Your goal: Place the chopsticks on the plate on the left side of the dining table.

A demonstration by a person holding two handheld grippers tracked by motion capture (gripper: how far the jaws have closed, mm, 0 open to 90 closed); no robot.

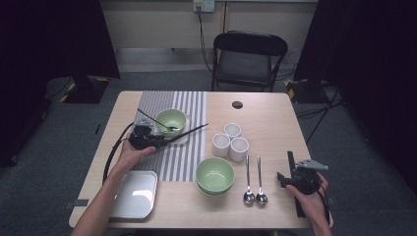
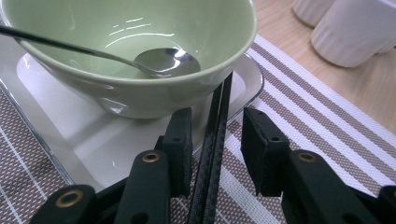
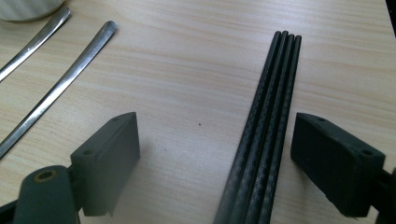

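Left claw [image 2: 215, 154] open: 2 chopsticks [image 2: 212, 140], 1 bowl [image 2: 140, 56].

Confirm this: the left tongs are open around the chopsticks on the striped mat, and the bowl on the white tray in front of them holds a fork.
Not a fork: the bowl holds a spoon, as the left gripper view shows. The rest stands: the left tongs are open around the chopsticks on the striped mat, with the bowl on the white tray.

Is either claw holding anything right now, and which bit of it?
Nothing is held. The left claw is open around the black chopsticks without pressing them; the right claw is open over more chopsticks.
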